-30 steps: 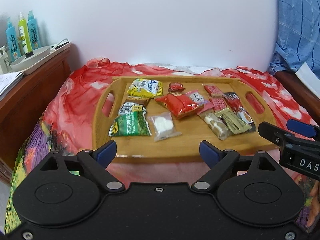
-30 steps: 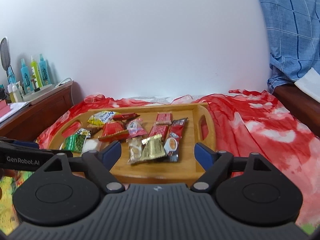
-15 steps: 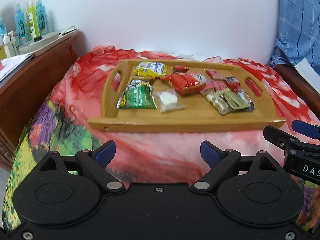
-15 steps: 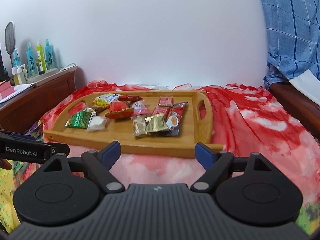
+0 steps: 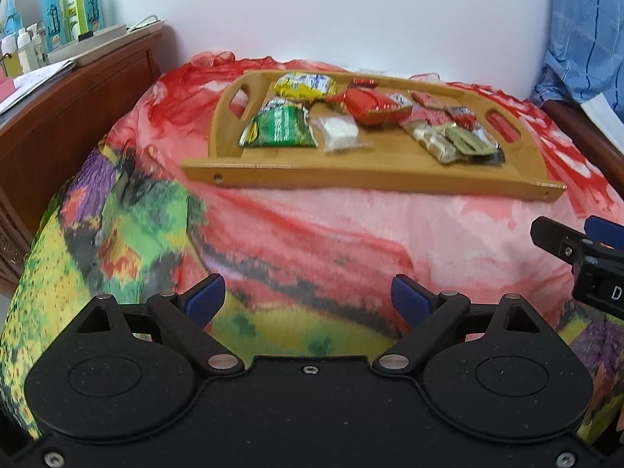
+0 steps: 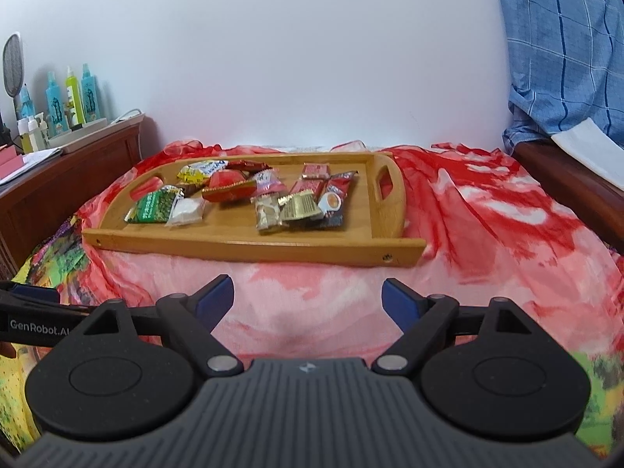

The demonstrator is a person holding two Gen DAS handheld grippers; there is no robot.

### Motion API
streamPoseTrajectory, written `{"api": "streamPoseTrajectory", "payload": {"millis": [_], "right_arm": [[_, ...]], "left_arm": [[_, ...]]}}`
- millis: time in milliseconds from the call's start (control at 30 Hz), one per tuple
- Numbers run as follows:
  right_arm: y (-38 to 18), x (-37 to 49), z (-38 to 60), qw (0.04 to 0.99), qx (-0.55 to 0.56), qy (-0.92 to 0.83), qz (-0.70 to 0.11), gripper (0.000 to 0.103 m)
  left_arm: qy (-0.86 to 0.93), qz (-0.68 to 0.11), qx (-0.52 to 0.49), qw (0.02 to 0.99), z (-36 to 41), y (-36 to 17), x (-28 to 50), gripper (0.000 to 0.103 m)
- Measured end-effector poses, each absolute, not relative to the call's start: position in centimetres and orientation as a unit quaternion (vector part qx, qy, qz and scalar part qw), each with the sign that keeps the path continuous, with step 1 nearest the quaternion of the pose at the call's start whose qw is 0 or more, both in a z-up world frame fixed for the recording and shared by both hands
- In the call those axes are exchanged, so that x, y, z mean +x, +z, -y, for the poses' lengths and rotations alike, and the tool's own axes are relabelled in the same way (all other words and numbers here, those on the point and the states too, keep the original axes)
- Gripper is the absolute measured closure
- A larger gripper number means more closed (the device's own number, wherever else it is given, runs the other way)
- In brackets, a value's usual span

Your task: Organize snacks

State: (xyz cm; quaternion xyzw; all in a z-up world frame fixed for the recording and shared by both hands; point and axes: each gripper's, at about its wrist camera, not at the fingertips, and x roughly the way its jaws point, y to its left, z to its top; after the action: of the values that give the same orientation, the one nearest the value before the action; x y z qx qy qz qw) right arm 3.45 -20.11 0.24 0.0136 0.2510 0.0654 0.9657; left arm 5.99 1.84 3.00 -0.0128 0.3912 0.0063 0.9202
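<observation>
A wooden tray (image 5: pixel 374 177) (image 6: pixel 249 243) with cut-out handles lies on a red patterned cloth (image 5: pixel 312 234). On it lie several snack packets: a green packet (image 5: pixel 279 129) (image 6: pixel 154 206), a clear packet with white pieces (image 5: pixel 339 132) (image 6: pixel 187 210), a red packet (image 5: pixel 370 105) (image 6: pixel 230 189), a yellow packet (image 5: pixel 304 85) (image 6: pixel 201 169) and a gold-wrapped one (image 5: pixel 466 142) (image 6: pixel 298 208). My left gripper (image 5: pixel 308 298) stands open, well short of the tray's near edge, nothing between its fingers. My right gripper (image 6: pixel 308 298) is also open and empty, short of the tray. Its finger shows at the right edge of the left wrist view.
A dark wooden cabinet (image 5: pixel 70 117) stands at the left with spray bottles (image 5: pixel 72 6) (image 6: pixel 70 97) and papers on top. A blue checked fabric (image 6: pixel 565 46) hangs at the right over another wooden edge (image 6: pixel 565 179). A white wall is behind.
Both grippers have drawn back from the tray and sunk lower. The tray now sits farther off and higher in both views, and more of the cloth's front drape shows.
</observation>
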Motion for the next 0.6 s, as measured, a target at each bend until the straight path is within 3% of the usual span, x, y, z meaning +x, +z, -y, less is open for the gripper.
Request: {"api": "streamPoseTrajectory", "payload": {"millis": [600], "right_arm": [[-2.5,3.5,18.9,0.95,-0.011,0.038,-0.308,0.008]], "left_arm": [[0.01,-0.4,-0.004,0.916,-1.4,1.1,5.6,0.004]]}}
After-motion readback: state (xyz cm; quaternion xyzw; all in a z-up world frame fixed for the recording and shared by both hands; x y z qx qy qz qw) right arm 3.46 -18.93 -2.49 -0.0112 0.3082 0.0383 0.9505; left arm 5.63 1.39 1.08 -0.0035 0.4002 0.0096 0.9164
